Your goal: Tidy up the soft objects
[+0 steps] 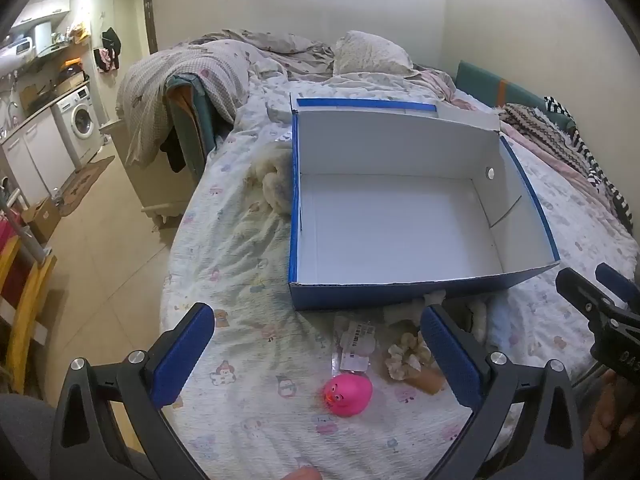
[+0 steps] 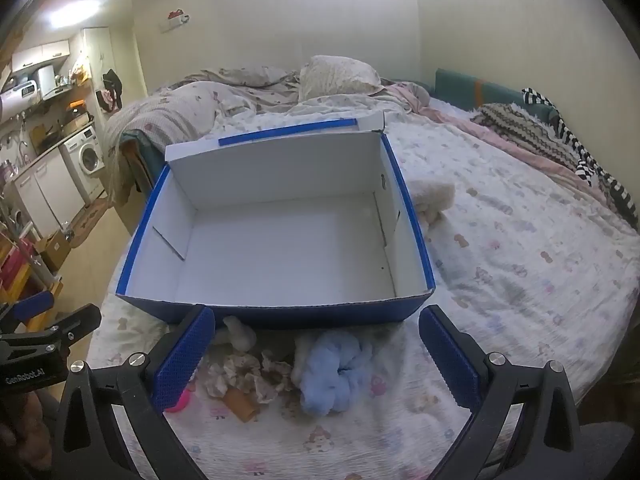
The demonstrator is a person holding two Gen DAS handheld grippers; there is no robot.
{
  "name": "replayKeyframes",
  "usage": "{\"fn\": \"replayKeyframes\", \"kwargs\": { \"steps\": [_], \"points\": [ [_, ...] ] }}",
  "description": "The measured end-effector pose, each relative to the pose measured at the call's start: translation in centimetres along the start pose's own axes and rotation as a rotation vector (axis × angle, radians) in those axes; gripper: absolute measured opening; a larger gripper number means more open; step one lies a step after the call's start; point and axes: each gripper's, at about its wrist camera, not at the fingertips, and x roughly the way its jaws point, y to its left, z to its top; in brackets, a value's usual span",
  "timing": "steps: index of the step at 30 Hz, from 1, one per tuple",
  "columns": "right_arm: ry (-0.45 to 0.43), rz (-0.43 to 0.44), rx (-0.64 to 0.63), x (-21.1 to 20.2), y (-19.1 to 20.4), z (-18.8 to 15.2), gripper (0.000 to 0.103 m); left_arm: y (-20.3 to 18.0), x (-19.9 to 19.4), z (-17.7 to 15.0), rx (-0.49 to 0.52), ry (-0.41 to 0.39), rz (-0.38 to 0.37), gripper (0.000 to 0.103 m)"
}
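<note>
From the left wrist camera, the big blue box sits on the bed. The box is white inside and has nothing in it. The left tool hangs over the bed just in front of the box. Its two blue fingers are spread wide apart and hold nothing. A pink rubber duck lies on the bed in front of the box, between the fingers. Near the duck, closer to the box, are a clear packet with labels and a cream scrunchie. A small brown thing touches the scrunchie. A fluffy cream toy rests against the left side of the box. The right tool shows to the right of the box's front corner.

From the right wrist camera, the same box sits right in front. The right tool hangs in front of the box with its fingers wide open and nothing between them. A soft blue scrunchie lies on the bed just in front of the box, between the fingers. Beside it, on its left, lie the cream scrunchie and the brown thing. A bit of the pink duck peeks out from behind the left finger. A fluffy white toy lies against the box's front wall. Another fluffy cream toy lies just to the right of the box. The left tool shows to the left of the box.
</note>
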Motion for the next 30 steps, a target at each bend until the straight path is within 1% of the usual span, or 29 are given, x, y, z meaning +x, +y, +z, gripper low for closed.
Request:
{"fn": "replayKeyframes", "kwargs": {
  "steps": [30],
  "points": [
    [0.001,0.006,0.006,-0.07,-0.08,0.14,0.103,-0.03,0.14,0.08,0.001,0.002,-0.001,0.103]
  ]
}}
